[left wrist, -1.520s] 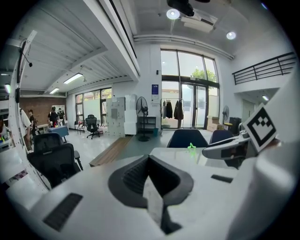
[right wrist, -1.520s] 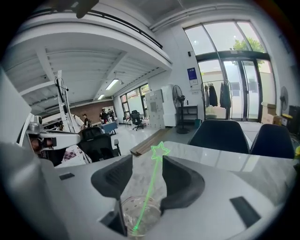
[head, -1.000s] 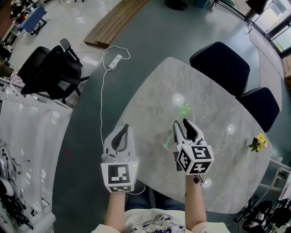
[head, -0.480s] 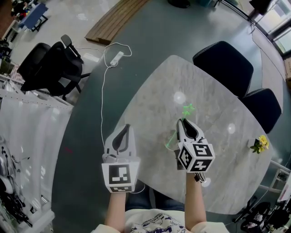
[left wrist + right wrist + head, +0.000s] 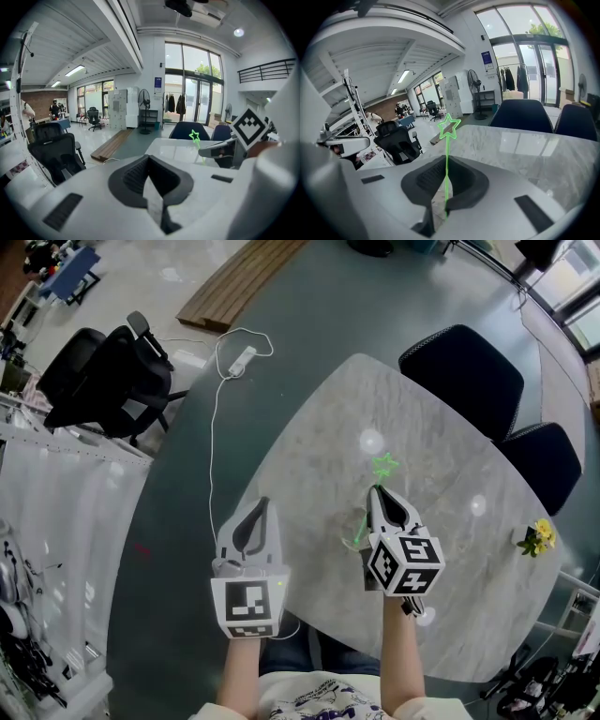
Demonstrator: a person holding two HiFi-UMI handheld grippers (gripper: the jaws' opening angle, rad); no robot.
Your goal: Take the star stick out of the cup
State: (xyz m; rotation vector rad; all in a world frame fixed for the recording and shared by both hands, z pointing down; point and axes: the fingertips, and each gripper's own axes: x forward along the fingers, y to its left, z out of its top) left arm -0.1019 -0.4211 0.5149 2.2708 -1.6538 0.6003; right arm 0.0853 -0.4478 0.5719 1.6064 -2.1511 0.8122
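Observation:
The green star stick [image 5: 382,466] stands upright over the grey marble table [image 5: 450,465]. Its star top pokes out just past my right gripper [image 5: 379,493], which is shut on the thin stem. In the right gripper view the stem [image 5: 447,159] runs straight up between the closed pads to the star. The stick's lower end sits in a faint clear cup [image 5: 355,531] beside the gripper, and the cup's outline is hard to make out. My left gripper [image 5: 260,506] hovers off the table's left edge, shut with nothing in it [image 5: 151,185]. The star [image 5: 194,136] also shows in the left gripper view.
Two dark blue chairs [image 5: 461,367] [image 5: 548,460] stand at the table's far side. A small yellow flower bunch [image 5: 536,536] sits at the table's right. A black office chair [image 5: 108,381], a white power strip with its cable [image 5: 242,359] and wooden boards [image 5: 234,282] are on the floor to the left.
My right gripper's jaws have closed from wide open onto the stick's stem. The left gripper has hardly moved.

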